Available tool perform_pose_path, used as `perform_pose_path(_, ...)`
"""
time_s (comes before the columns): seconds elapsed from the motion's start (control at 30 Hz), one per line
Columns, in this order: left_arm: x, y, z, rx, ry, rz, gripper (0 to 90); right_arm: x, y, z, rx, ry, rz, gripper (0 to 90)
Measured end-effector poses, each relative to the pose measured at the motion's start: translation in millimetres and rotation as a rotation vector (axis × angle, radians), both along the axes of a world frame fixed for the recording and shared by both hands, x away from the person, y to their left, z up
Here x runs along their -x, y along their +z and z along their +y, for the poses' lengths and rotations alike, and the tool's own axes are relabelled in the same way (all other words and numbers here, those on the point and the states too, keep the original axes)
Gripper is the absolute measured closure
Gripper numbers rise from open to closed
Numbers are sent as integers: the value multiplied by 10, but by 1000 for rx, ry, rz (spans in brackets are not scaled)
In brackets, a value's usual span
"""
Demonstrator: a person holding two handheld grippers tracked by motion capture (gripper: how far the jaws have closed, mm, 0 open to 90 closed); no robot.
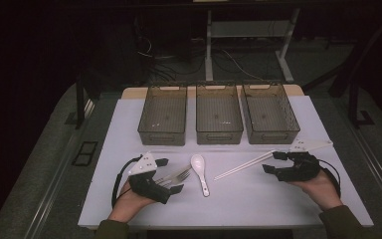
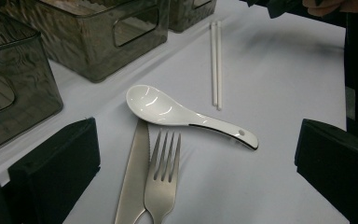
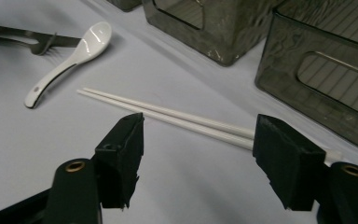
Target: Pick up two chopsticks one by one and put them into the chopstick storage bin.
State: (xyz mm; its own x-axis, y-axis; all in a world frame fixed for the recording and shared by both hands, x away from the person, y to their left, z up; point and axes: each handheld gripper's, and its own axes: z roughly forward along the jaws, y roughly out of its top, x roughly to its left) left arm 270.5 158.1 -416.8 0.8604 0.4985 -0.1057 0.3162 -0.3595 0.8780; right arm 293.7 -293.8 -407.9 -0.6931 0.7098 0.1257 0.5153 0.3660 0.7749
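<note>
A pair of white chopsticks lies slanted on the white table, right of centre. My right gripper hovers at their far end, open, with the chopsticks running between its two black jaws and neither pad pressing on them. A white ceramic spoon lies in the middle, bowl away from me. Left of it, a metal fork and knife lie side by side. My left gripper rests over their handles, open, one jaw on either side of them.
Three dark see-through bins stand in a row at the back of the table, close behind the cutlery. The white table top ends just in front of my hands. Beyond the table, desk legs and cables stand in the dark.
</note>
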Motion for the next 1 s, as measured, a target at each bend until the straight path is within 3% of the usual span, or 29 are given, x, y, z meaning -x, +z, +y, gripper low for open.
perform_pose_path(0.23,-1,1,-1,-2,-3,2,0,-139,32,-2,50,-17,0,507)
perform_pose_path(0.63,0,-3,-6,5,-4,2,0,-424,46,-83,94,-54,37,814)
perform_pose_path(1.0,-2,-6,-5,2,-7,5,0,-639,-27,-148,164,-92,54,895)
